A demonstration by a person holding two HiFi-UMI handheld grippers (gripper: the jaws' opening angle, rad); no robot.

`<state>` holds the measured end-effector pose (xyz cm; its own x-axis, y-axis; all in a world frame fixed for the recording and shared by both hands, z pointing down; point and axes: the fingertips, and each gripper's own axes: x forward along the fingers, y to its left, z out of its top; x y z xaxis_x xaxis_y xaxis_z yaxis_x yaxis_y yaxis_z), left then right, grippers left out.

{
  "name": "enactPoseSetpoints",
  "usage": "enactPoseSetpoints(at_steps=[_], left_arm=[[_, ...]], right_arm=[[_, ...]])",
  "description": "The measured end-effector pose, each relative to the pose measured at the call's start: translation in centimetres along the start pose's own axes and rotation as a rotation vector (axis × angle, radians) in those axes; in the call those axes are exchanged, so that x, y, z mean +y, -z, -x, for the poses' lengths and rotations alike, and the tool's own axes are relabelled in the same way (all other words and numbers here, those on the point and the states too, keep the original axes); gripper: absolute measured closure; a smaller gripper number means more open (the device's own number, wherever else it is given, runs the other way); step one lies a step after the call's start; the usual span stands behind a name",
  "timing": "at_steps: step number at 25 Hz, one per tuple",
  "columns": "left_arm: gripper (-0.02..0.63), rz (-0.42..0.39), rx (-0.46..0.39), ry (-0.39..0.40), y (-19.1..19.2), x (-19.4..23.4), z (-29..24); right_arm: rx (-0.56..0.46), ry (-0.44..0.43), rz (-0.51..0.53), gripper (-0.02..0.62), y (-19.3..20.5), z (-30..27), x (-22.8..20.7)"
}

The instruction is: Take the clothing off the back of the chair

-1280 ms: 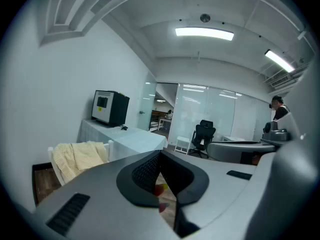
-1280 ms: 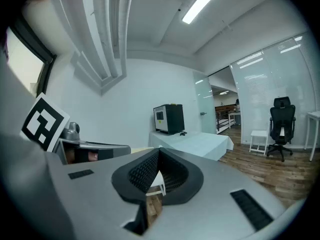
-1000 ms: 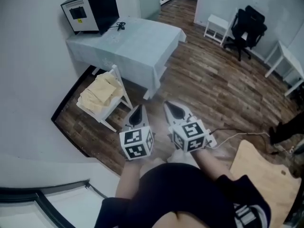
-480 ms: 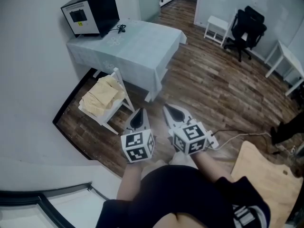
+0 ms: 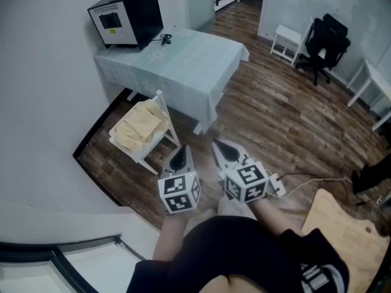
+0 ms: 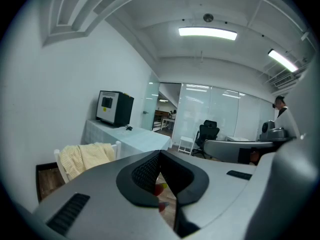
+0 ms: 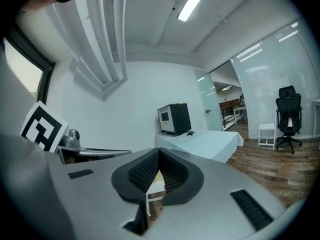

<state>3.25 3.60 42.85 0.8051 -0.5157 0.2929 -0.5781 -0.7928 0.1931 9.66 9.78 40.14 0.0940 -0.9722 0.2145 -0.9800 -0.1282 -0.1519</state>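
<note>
Plainly, left tongs (image 5: 181, 152) and right tongs (image 5: 220, 147) sit closed, empty.

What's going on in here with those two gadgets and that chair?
A person holds a grey two-jaw tool in each hand. The left tool and the right tool are both shut and empty, pointing toward a white wooden chair beside a cloth-covered table. The pale yellow clothing is draped over the chair, not yet touched, and both tools are short of it.
</note>
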Motion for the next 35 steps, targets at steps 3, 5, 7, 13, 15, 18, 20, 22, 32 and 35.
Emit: enactPoseSetpoints(at_steps=[3, 5, 7, 13, 15, 18, 20, 22, 32, 35], left_arm=[[0.609, 0.014, -0.008, -0.023, -0.3, 1.4, 0.0], [0.609, 0.026, -0.009, -0.043, -0.4, 2.4, -0.1], [0.609, 0.035, -0.008, -0.064, -0.4, 3.3, -0.1], [0.609, 0.057, -0.01, -0.129, -0.4, 6.4, -0.5], [0.609, 0.068, -0.009, -0.153, -0.5, 7.7, -0.7], [0.609, 0.081, -0.014, -0.19, -1.0, 9.5, -1.4], [0.609, 0.086, -0.017, -0.211, -1.4, 10.5, -1.9], [0.609, 0.087, -0.018, -0.227, -1.7, 11.2, -2.4], [0.609, 0.102, -0.017, -0.309, -2.9, 14.6, -4.7], [0.609, 0.105, -0.018, -0.33, -3.2, 15.4, -5.5]], right_arm=[[0.007, -0.025, 0.01, 0.583, -0.1, -1.2, 0.8], [0.013, -0.043, 0.014, 0.583, -0.1, -2.0, 1.2], [0.013, -0.062, 0.012, 0.583, -0.2, -2.7, 1.7], [0.012, -0.115, 0.008, 0.583, -0.7, -5.8, 2.6], [0.013, -0.136, 0.003, 0.583, -0.8, -7.1, 2.9], [0.016, -0.167, 0.006, 0.583, -1.2, -9.2, 3.2], [0.02, -0.183, 0.014, 0.583, -1.4, -10.5, 3.2], [0.023, -0.197, 0.021, 0.583, -1.6, -11.7, 3.3], [0.033, -0.27, 0.031, 0.583, -3.3, -17.1, 2.8], [0.034, -0.292, 0.038, 0.583, -3.8, -18.6, 2.7]])
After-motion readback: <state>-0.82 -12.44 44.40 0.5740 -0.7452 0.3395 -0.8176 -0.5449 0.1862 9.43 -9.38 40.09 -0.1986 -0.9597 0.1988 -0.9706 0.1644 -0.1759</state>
